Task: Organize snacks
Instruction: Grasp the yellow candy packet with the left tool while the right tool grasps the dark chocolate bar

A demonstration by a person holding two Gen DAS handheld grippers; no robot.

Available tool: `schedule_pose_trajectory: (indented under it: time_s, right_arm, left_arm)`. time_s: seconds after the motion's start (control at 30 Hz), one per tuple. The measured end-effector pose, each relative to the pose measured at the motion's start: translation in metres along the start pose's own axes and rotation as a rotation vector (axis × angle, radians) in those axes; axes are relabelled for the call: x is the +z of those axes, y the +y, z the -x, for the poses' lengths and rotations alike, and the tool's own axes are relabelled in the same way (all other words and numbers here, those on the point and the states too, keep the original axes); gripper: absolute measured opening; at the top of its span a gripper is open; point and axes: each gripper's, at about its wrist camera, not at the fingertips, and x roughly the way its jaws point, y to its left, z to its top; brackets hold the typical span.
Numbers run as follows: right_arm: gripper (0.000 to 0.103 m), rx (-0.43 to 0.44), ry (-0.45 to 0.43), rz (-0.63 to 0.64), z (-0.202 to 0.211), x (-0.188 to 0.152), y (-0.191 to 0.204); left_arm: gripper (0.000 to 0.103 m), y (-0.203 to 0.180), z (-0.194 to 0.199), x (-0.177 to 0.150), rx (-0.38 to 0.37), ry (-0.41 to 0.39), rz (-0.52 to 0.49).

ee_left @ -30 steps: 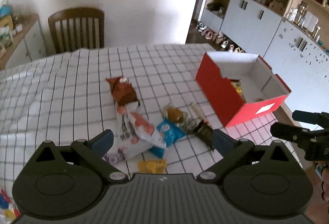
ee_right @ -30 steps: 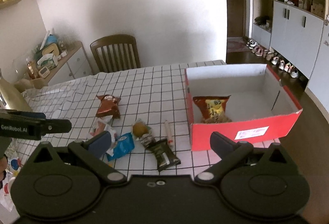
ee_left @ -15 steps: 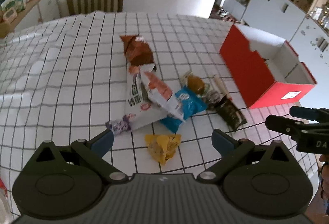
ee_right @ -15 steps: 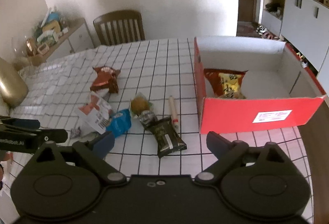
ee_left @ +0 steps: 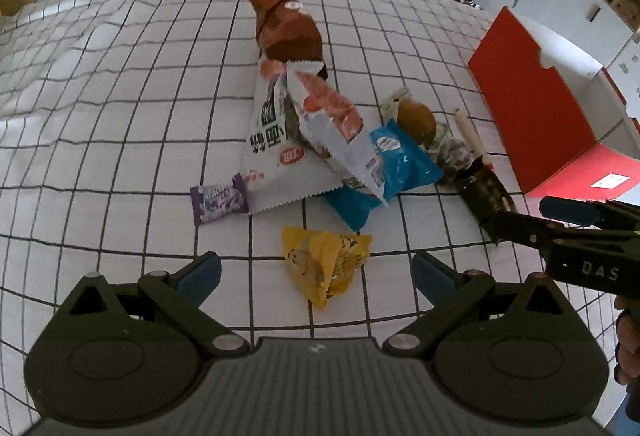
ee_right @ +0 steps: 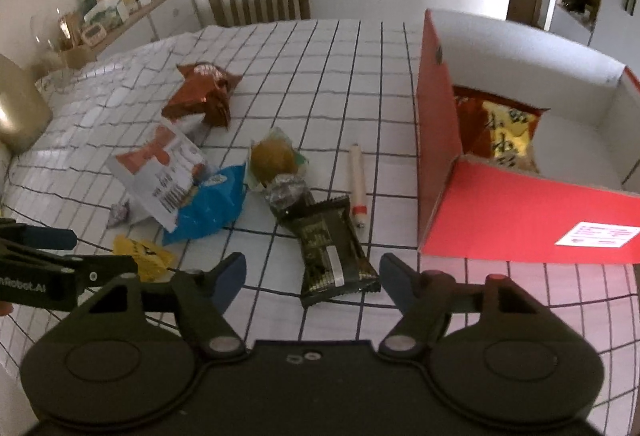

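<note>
Right gripper [ee_right: 312, 276] over dark packet [ee_right: 332, 256], beside red box [ee_right: 520, 212]

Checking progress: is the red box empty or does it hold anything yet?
Not empty. The red box holds one orange-and-yellow snack bag; the rest shows bare white floor.

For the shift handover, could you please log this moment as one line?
left tool: open over yellow packet | right tool: open, closing around dark packet | red box: one bag
</note>
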Motion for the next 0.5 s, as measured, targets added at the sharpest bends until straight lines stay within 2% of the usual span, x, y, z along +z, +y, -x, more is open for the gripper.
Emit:
schedule_pose_trajectory:
  time_s: [0.17, 0.27, 0.33, 0.47, 0.5]
  right_arm:
    - [0.061, 0.010, 0.024, 0.018, -0.013, 0.004, -0.003]
    - [0.058, 0.003, 0.033, 0.033, -0.019, 0.007, -0.003]
    - [0.057, 0.002, 0.039, 0.037, -0.022, 0.008, -0.004]
    - [0.056, -0.010, 0.041, 0.049, -0.026, 0.009, -0.003]
    - [0.056, -0.012, 0.041, 0.049, -0.027, 0.010, -0.002]
  left_arm:
    - [0.101, 0.001, -0.010, -0.002, 0.011, 0.008, 0.015]
    - [0.101, 0.002, -0.012, -0.001, 0.014, 0.002, 0.021]
    - [0.095, 0.001, -0.013, -0.001, 0.014, 0.002, 0.018]
    - [0.091, -0.001, -0.018, 0.000, 0.014, 0.008, 0.016]
    - [0.086, -0.001, -0.019, 0.000, 0.011, 0.012, 0.017]
